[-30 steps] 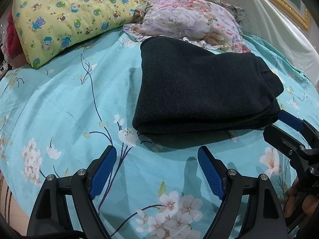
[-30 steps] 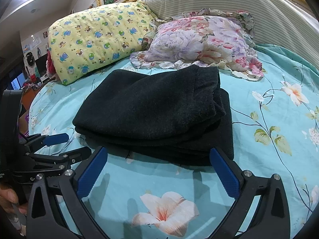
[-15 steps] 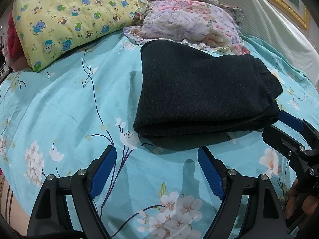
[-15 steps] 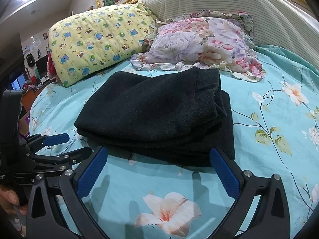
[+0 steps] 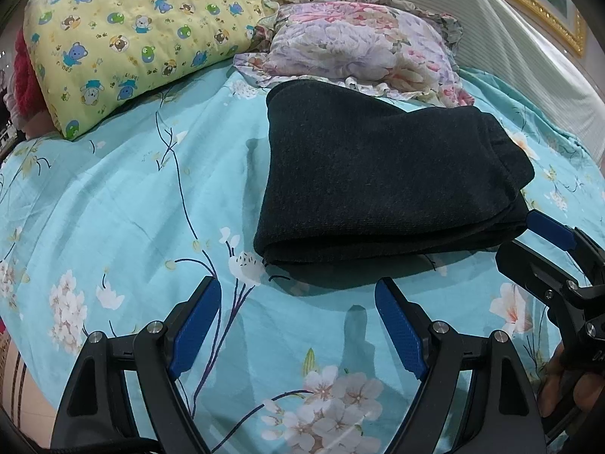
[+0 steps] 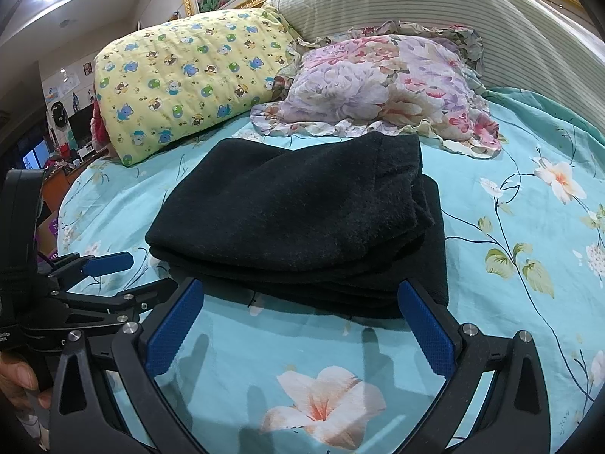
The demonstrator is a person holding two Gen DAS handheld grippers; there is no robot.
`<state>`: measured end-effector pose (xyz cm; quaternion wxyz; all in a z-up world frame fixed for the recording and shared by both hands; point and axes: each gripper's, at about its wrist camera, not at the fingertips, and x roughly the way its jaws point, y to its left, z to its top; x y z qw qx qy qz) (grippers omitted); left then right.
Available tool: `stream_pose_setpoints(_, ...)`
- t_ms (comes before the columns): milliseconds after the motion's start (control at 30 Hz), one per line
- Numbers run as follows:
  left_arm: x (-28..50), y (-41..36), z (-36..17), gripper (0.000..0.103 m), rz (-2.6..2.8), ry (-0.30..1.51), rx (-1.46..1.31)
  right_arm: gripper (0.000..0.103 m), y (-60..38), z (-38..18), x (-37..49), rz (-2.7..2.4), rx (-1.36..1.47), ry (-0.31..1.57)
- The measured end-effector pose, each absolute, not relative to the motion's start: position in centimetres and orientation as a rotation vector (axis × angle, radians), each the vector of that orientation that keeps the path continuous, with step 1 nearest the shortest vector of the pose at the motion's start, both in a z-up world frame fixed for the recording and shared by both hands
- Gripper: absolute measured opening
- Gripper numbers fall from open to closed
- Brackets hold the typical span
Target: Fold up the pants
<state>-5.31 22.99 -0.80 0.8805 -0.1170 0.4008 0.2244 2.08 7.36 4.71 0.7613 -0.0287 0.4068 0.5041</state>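
The dark pants (image 6: pixel 298 223) sat folded in a thick stack mid-bed on the turquoise floral sheet (image 5: pixel 124 204), just near of the floral pillow (image 6: pixel 382 87). They looked soft, fuzzy, floppy and fairly light, so I'd pinch the rounded fold edge nearest the grippers. Left gripper (image 5: pixel 298 325) and right gripper (image 6: pixel 298 333) both hung spread wide, holding nothing.

place: home bedroom | signs: floral bedsheet (image 5: pixel 113 196), two pillows (image 6: pixel 189 83), padded headboard (image 6: pixel 416 3)
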Motion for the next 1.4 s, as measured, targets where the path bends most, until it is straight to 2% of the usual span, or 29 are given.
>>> stream_pose_setpoints(1400, -4.3, 23.8, 1.7, 0.084, 0.476, 0.782, -0.266, 0.102, 6.7, 5.8, 2.7, 1.061, -0.024, 0.871)
